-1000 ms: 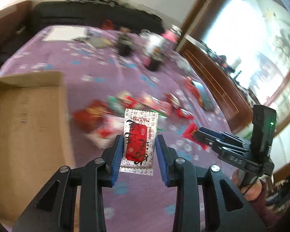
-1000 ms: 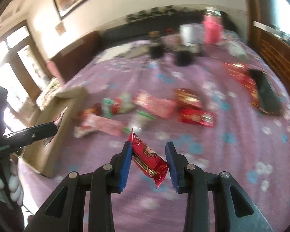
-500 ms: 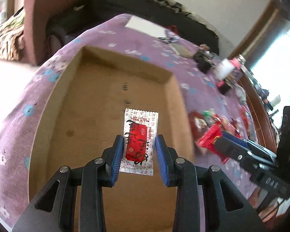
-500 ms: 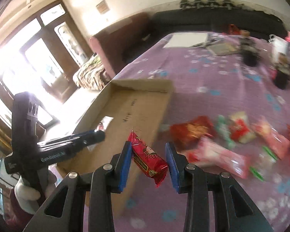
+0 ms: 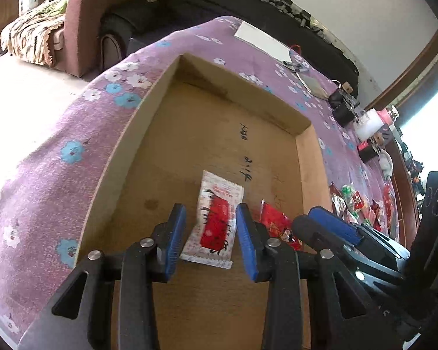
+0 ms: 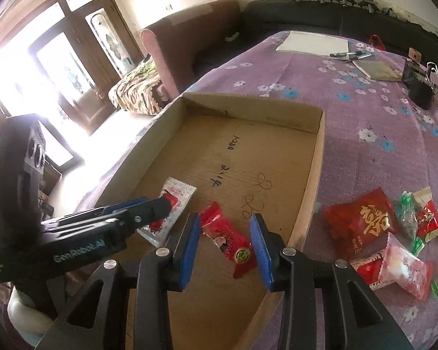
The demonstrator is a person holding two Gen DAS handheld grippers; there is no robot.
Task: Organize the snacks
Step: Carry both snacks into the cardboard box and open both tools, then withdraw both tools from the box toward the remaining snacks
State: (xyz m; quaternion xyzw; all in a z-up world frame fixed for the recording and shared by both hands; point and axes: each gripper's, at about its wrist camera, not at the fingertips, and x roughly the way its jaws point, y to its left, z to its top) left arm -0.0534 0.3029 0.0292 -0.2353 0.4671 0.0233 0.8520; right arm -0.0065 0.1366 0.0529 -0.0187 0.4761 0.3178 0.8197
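Left wrist view: the left gripper (image 5: 210,233) hangs over the cardboard box (image 5: 160,93), which fills the middle of the frame. Its blue pads (image 5: 176,233) stand apart, a gap showing on each side of the white-and-red sachet (image 5: 216,221); the sachet lies between them, and whether it rests on the box floor I cannot tell. The box's far wall runs across the upper centre, its left wall curves down the left side, and its right wall descends at centre right. The brown floor beyond the sachet is bare but for pen marks. At lower right the right gripper (image 5: 303,224) reaches in, a red candy packet (image 5: 273,221) just ahead of it. The purple flowered tablecloth (image 5: 58,157) wraps the box on the left and top; loose snacks (image 5: 362,204) lie at the right edge, outside the box.

Right wrist view: the right gripper (image 6: 224,239) sits low in the centre, its pads parted wider than the red candy packet (image 6: 227,239), which lies slantwise between them inside the box (image 6: 315,180). The left gripper (image 6: 163,204) enters from the left, its tip over the sachet (image 6: 178,192). The box's right wall drops through centre right; beyond it, at lower right, snacks (image 6: 362,224) crowd the tablecloth (image 6: 365,110). The upper half of the box floor is open.
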